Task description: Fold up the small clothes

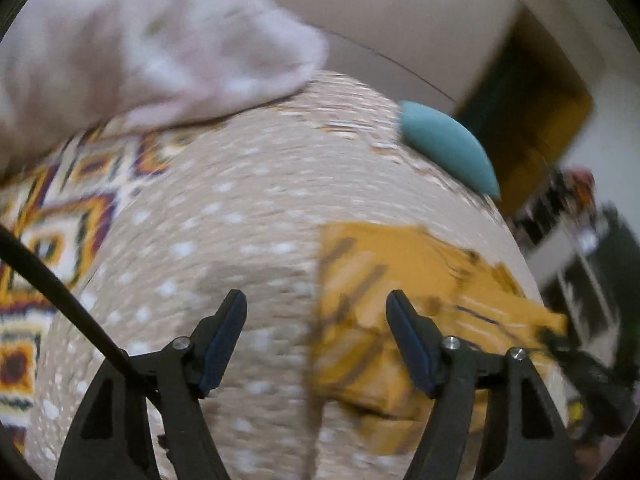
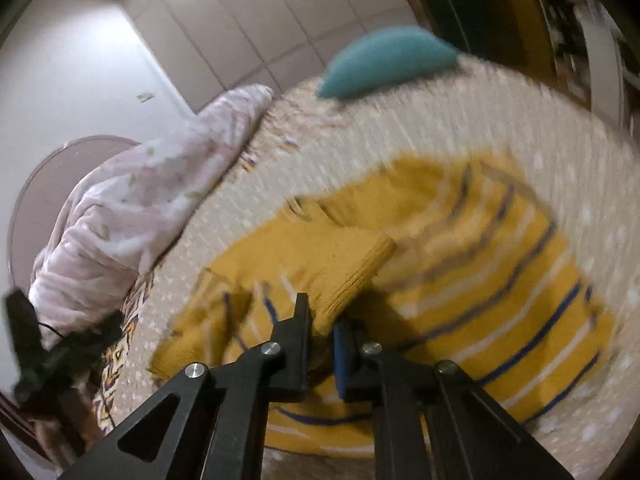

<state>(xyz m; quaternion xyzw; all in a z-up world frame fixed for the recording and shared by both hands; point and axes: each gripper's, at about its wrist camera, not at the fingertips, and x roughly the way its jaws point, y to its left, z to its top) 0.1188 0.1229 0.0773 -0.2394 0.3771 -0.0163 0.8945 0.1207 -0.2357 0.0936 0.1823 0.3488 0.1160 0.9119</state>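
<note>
Folding step: the right gripper [image 2: 322,320] carries a sleeve cuff [image 2: 352,272] of the yellow striped sweater [image 2: 500,280] across the garment body.
Garment location: the sweater lies on the dotted beige bedspread [image 1: 240,200], spread mostly flat, with the collar end toward the pink quilt [image 2: 132,208]; in the left wrist view it sits to the right of the left gripper [image 1: 316,312].
Right fingers: drawn close together and pinching the ribbed cuff, which stands up above the body of the sweater.
Left fingers: spread wide with only bedspread between them, holding nothing.
Other items: 1 teal pillow [image 1: 448,144] at the far edge of the bed, well apart from the sweater.
Image quality: both views are blurred, so creases and the far sleeve are hard to read.
Handling advice: keep the pinch firm on the rib, since knit slides easily; lay the sleeve straight across the stripes, not at an angle.
Left gripper use: probably best pressed on the near body edge to stop the sweater dragging.
Risk: lifting too high may pull the whole garment and bunch the hem.
</note>
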